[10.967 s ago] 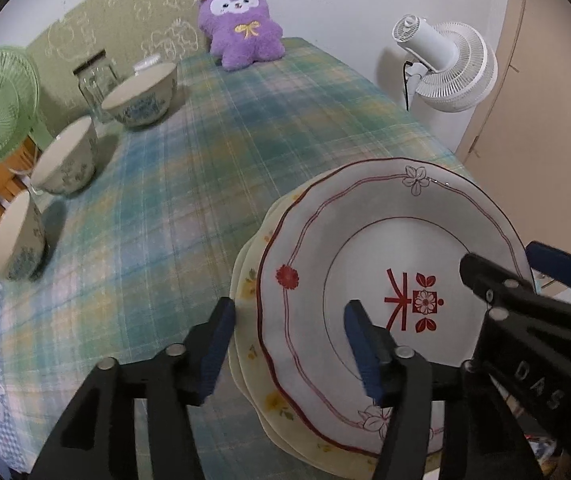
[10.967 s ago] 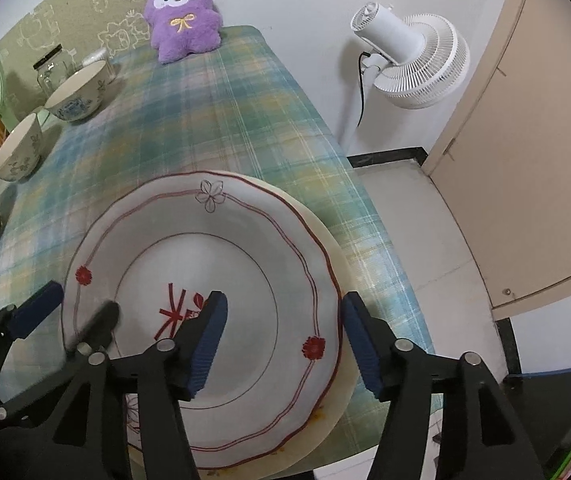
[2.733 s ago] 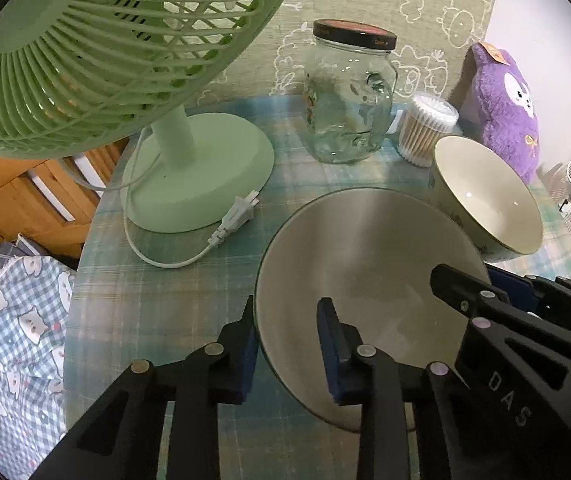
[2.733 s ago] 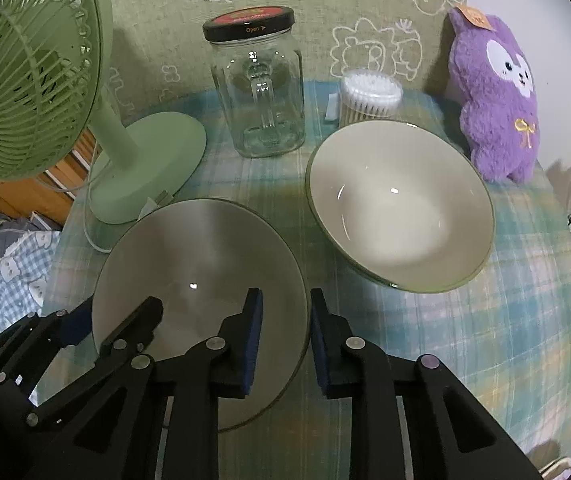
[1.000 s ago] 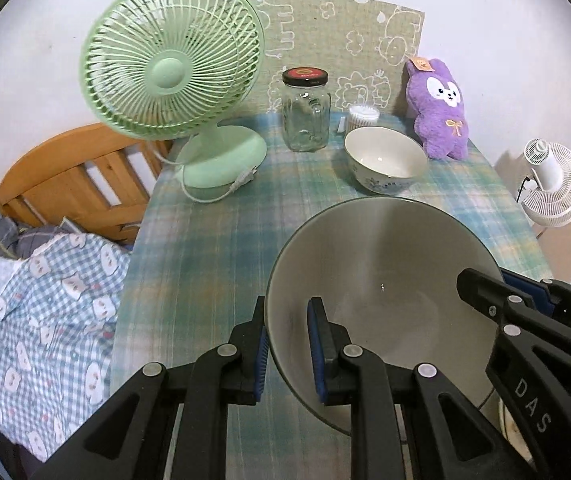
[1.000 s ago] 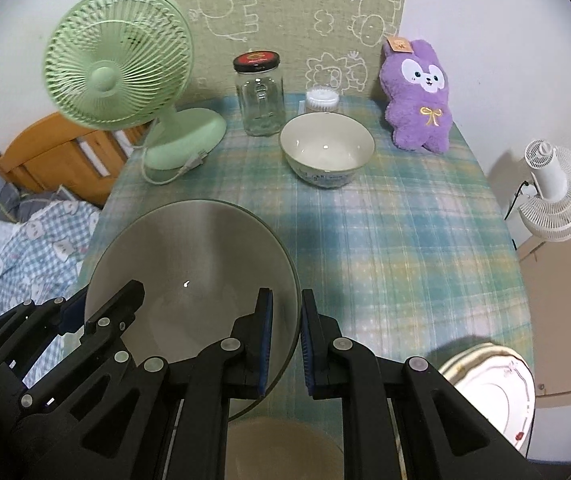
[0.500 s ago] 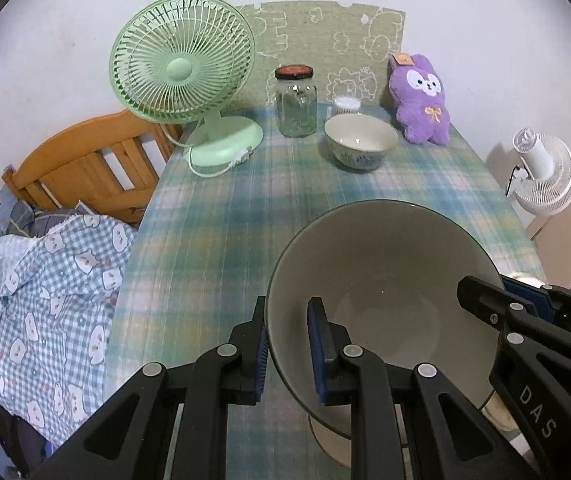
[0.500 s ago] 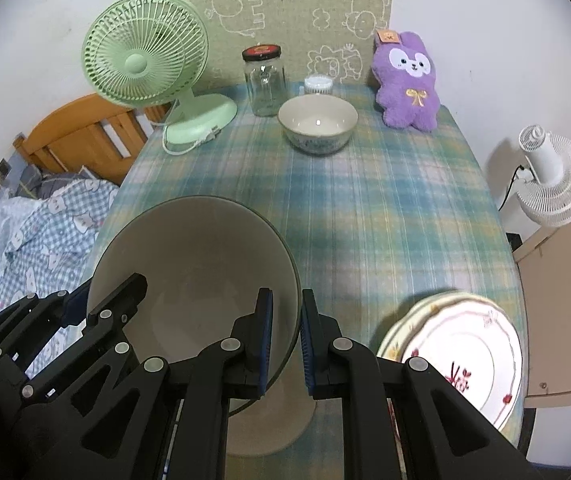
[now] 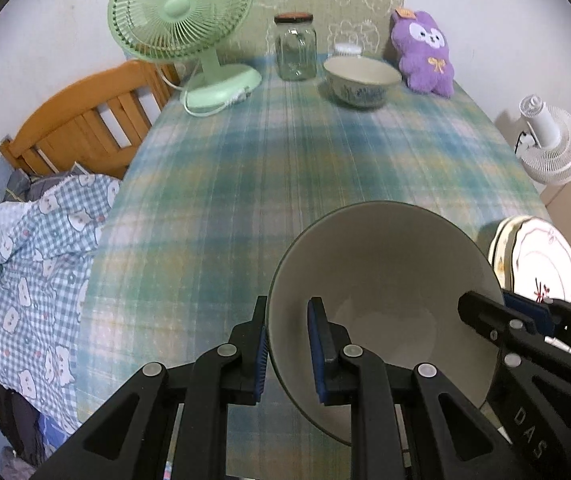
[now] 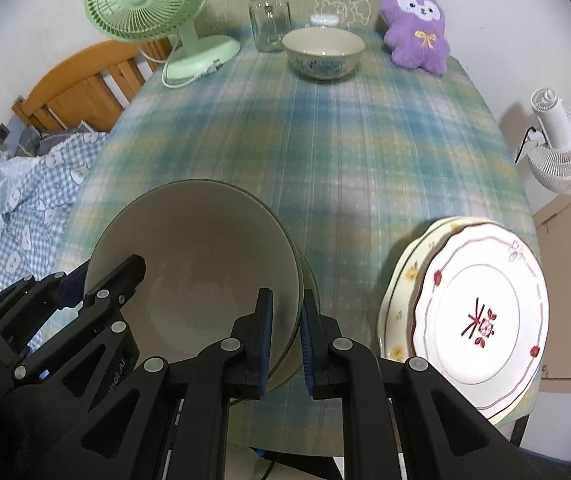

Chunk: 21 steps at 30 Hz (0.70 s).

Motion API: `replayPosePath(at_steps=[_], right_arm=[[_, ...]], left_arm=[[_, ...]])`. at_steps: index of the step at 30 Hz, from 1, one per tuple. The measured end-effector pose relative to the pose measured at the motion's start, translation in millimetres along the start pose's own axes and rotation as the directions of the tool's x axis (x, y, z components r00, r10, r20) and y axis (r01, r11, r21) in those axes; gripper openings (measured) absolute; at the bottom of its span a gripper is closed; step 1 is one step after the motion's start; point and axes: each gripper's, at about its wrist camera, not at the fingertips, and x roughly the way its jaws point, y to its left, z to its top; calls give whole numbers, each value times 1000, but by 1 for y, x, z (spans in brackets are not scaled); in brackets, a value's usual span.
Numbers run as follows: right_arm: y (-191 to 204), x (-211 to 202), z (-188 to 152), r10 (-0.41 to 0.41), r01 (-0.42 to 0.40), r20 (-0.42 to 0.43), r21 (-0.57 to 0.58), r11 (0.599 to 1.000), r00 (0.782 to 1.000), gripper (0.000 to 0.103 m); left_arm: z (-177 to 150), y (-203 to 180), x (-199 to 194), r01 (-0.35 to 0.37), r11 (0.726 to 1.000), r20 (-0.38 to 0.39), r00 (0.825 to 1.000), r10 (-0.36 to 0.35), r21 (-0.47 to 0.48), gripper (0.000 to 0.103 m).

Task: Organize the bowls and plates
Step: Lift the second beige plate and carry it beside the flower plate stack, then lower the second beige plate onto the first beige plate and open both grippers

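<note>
Both grippers hold one cream bowl [image 9: 385,300] by opposite rims near the table's front edge. My left gripper [image 9: 287,350] is shut on its left rim. My right gripper [image 10: 285,340] is shut on its right rim; the bowl [image 10: 193,264] sits into a second bowl [image 10: 309,280] whose rim peeks out beneath. A stack of plates [image 10: 481,312] with red trim lies to the right, also in the left wrist view [image 9: 533,264]. A third bowl [image 10: 323,52] with blue pattern stands at the far end, seen too in the left wrist view [image 9: 361,80].
At the table's far end stand a green fan [image 9: 189,28], a glass jar [image 9: 295,50], a cotton-swab tub [image 10: 324,20] and a purple plush [image 9: 425,54]. A wooden chair [image 9: 85,120] and checked cloth [image 9: 37,264] lie left. A white floor fan [image 10: 561,148] stands right.
Both grippers carried the bowl back from the far end to the front edge and lowered it into the other bowl beside the plate stack.
</note>
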Motion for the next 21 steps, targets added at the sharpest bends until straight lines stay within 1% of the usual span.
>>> replayPosePath(at_steps=[8,11,14,16,17,18,19,20,21], right_arm=[[-6,14,-2,-16,16,-23,17,1000,1000,16],[-7,18,-4,-44,44,-17,12,999,999,16],[-8,19,-4,-42,42,-12,14,999,999,16],[-10,19,-3,-34,34,-11,29,999,999,16],[-11,19,-3,-28,28,-12,33,999,1000,16],[-12,18,-2,-19,19,-11,39,999,1000,16],[-14,18,-2,-18,18,-12,44,999,1000,16],[-15,17,-2,-18,19,-15,44,999,1000,16],[-17,17,-1,-16,17,-19,43,999,1000,16]], left_arm=[[-12,-7,18,22,1000,-53,998,-21,19,15],[-14,-11,22,15,999,-50,999,-13,31,15],[-13,-10,22,20,1000,-49,999,-19,12,15],[-13,-9,22,27,1000,-44,999,-27,9,22],[-13,-8,22,28,1000,-41,999,-27,12,35],[-13,-8,20,20,1000,-34,999,-20,13,41],[-13,-8,18,15,1000,-32,999,-15,11,42],[-12,-6,16,9,1000,-30,1000,-9,4,46],[-10,-5,14,7,1000,-28,1000,-7,-4,53]])
